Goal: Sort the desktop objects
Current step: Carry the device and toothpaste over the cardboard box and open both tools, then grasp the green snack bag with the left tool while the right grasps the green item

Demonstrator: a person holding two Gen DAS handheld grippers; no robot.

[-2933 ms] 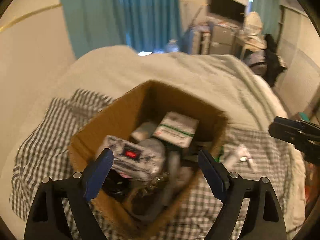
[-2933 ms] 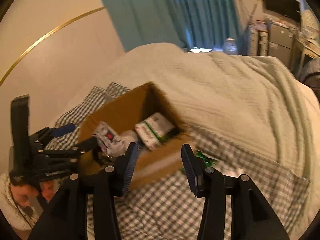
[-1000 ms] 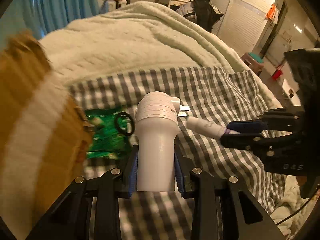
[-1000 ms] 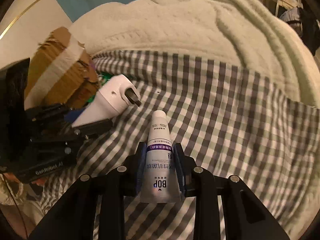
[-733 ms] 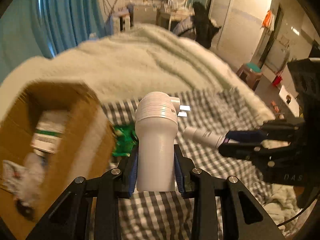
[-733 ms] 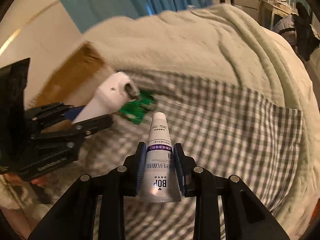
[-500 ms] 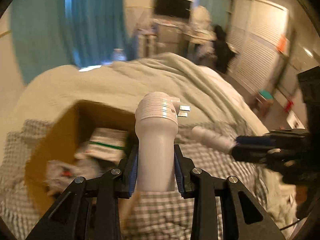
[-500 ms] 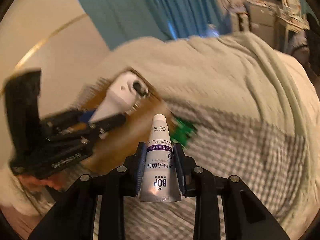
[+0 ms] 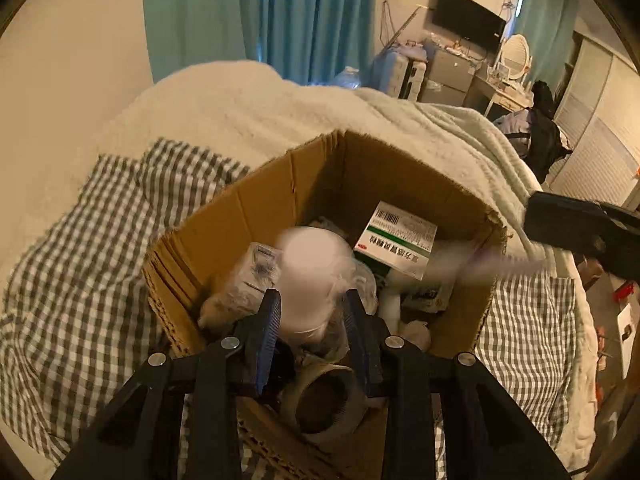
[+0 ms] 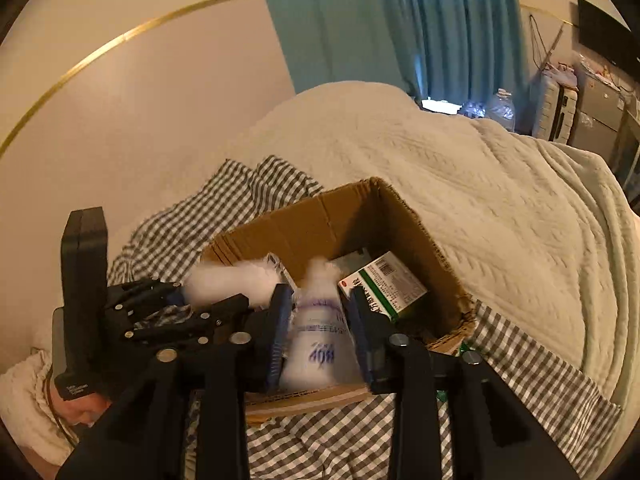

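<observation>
Cardboard box [image 9: 280,200] sits on the checked cloth [image 9: 80,260] over the bed, open side up, directly below and ahead of both tools; it holds a green-and-white carton [image 9: 394,240], a roll of tape [image 9: 324,400] and assorted wrapped items (not all identifiable).

Left gripper [image 9: 312,316]: the white plug adapter [image 9: 310,276] lies between its blue pads, blurred by motion; the gap looks slightly wider than the adapter's body, so I cannot tell whether the grip is on or just let go; long axis runs forward along the fingers, head toward the box interior.

Right gripper [image 10: 318,328]: the white toothpaste tube [image 10: 318,320] stands between its pads, cap pointing forward and down toward the box, also blurred; contact at the pads cannot be confirmed, so its state is likewise undetermined.

Governing relation: both items hang over the box mouth, inside the line of the near wall, long axes pointing into the cavity; the left tool sits over the left-centre of the box, the right tool just beside it toward the carton; neither is markedly nearer.

Judgement: this is the deposit step; a straight drop should land each item inside; risk is the tube catching on the carton's edge.
</observation>
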